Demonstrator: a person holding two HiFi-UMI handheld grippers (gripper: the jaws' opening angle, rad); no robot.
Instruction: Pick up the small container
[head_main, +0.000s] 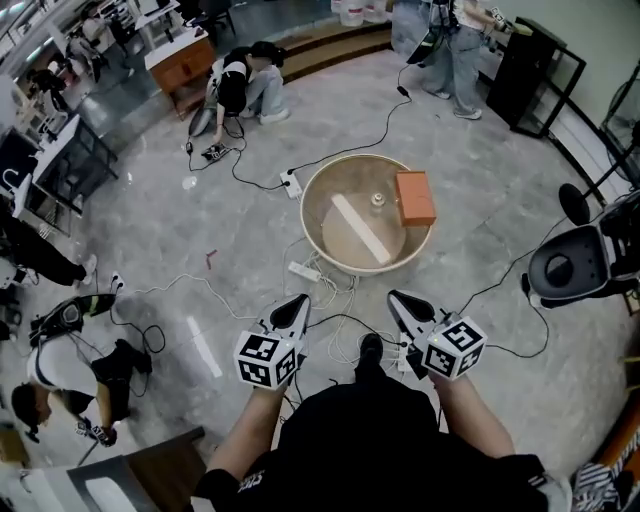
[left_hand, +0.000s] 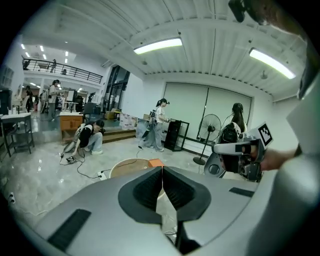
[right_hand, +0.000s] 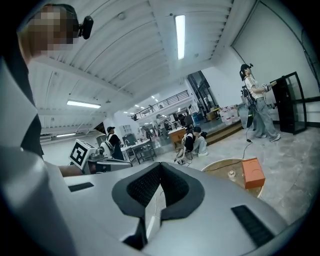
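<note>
The left claw (head_main: 297, 305) was shut, its dark pads (left_hand: 147, 190) pressed together with nothing between them. The right claw (head_main: 398, 299) was shut as well, pads (right_hand: 145, 187) meeting along one seam, and it held nothing. Both were held side by side above the floor, tips pointing forward and apart from each other. Each carried its marker cube (head_main: 266, 359) at the rear, close to the person's wrists.

The container (head_main: 378, 200) stood upright on a round table (head_main: 306, 215), ahead of both claws and well apart from them. It was almost straight in front of the right claw and off to the right of the left claw's line. Neither claw touched it.

Just beside the container, on the side away from the left claw, lay an orange box (head_main: 414, 197) near the table's rim. A pale strip (head_main: 360, 230) lay slanted on the tabletop on the near side of the container, between it and the claws.

On the floor between the claws and the table lay a white power strip (head_main: 305, 271) amid loose cables (head_main: 345, 330). Far beyond the left claw a person (head_main: 240, 85) crouched on the floor.
</note>
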